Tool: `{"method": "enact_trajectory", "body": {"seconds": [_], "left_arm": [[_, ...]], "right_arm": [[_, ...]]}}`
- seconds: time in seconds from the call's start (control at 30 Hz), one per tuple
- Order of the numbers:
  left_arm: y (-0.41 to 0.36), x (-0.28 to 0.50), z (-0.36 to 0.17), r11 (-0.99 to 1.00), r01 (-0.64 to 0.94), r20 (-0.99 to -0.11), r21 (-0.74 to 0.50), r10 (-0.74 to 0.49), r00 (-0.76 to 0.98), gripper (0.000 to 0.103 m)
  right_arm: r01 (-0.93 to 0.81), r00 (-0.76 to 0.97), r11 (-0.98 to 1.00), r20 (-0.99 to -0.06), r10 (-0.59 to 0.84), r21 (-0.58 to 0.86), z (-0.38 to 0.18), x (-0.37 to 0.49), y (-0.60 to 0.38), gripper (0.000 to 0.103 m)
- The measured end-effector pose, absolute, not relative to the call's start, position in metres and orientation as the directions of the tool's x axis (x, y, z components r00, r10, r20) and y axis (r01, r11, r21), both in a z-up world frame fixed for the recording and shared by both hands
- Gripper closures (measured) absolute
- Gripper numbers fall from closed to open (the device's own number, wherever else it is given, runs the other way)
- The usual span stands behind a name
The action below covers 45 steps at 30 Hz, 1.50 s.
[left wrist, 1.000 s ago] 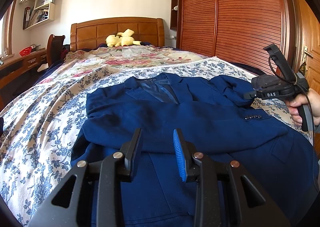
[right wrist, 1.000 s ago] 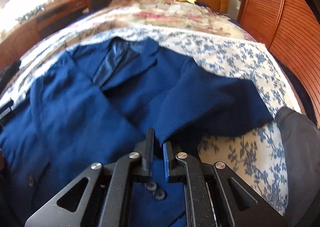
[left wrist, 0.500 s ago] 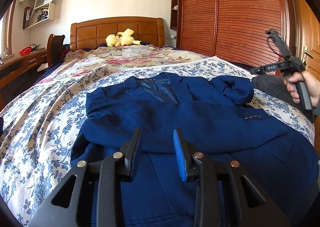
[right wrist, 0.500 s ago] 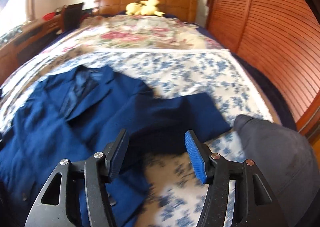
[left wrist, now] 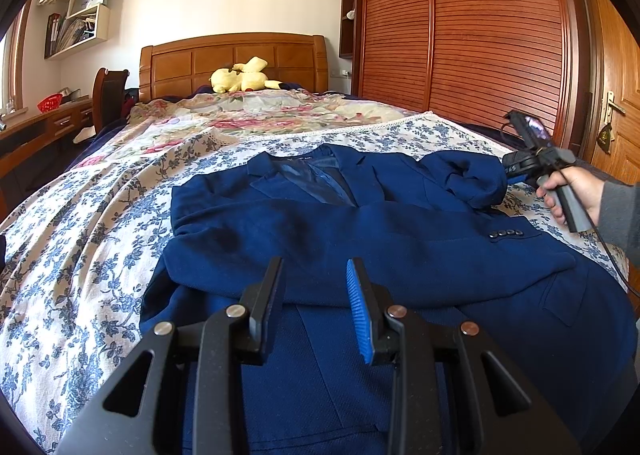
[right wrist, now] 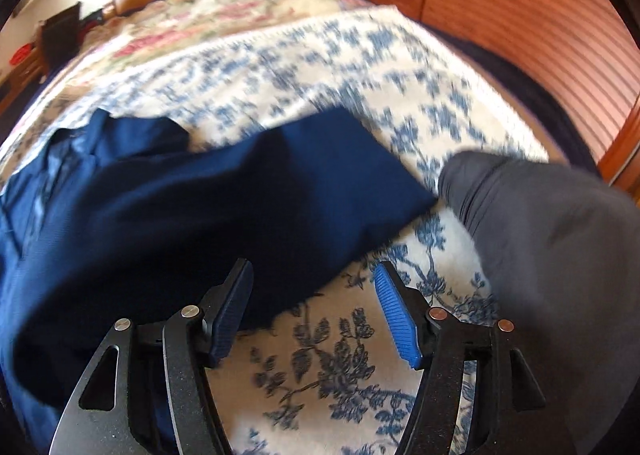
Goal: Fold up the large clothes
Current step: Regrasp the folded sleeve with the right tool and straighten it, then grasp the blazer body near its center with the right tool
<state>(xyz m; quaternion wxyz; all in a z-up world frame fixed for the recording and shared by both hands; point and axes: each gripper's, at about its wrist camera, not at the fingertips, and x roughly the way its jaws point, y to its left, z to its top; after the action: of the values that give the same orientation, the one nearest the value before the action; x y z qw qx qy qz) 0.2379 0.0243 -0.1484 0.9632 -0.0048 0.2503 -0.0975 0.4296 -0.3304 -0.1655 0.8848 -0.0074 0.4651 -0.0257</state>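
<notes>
The floral bedspread (left wrist: 100, 215) is used as the folding surface, and the navy blazer (left wrist: 360, 239) is spread flat across it, one sleeve (left wrist: 400, 255) laid over the chest. The right gripper (right wrist: 312, 311), jaws just opened and empty, is held at the blazer's far-right edge. The left gripper (left wrist: 316, 295) is kept part open, empty, above the near hem.

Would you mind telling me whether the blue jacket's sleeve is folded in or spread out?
Folded in: one sleeve lies across the blue jacket, its cuff buttons near the far edge.
</notes>
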Motion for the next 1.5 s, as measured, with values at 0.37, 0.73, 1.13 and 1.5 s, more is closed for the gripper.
{"method": "enact_trajectory", "body": {"seconds": [0.37, 0.73, 1.13, 1.5], "left_arm": [[0.023, 0.239, -0.150, 0.980, 0.188, -0.488, -0.059, -0.193, 0.851, 0.073], [0.024, 0.233, -0.143, 0.983, 0.178, -0.477, -0.045, -0.177, 0.861, 0.073], [0.035, 0.194, -0.118, 0.979, 0.197, -0.432, -0.054, -0.201, 0.879, 0.059], [0.060, 0.161, -0.094, 0.976, 0.198, -0.367, -0.092, -0.219, 0.904, 0.041]], "right_arm": [[0.032, 0.556, 0.998, -0.829, -0.063, -0.054, -0.185, 0.449, -0.330, 0.046], [-0.115, 0.674, 0.987, -0.738, -0.007, -0.114, -0.129, 0.419, -0.292, 0.101], [-0.202, 0.791, 0.967, -0.608, 0.067, -0.156, -0.032, 0.358, -0.247, 0.101], [-0.294, 0.833, 0.937, -0.532, 0.153, -0.191, 0.023, 0.303, -0.190, 0.101]]}}
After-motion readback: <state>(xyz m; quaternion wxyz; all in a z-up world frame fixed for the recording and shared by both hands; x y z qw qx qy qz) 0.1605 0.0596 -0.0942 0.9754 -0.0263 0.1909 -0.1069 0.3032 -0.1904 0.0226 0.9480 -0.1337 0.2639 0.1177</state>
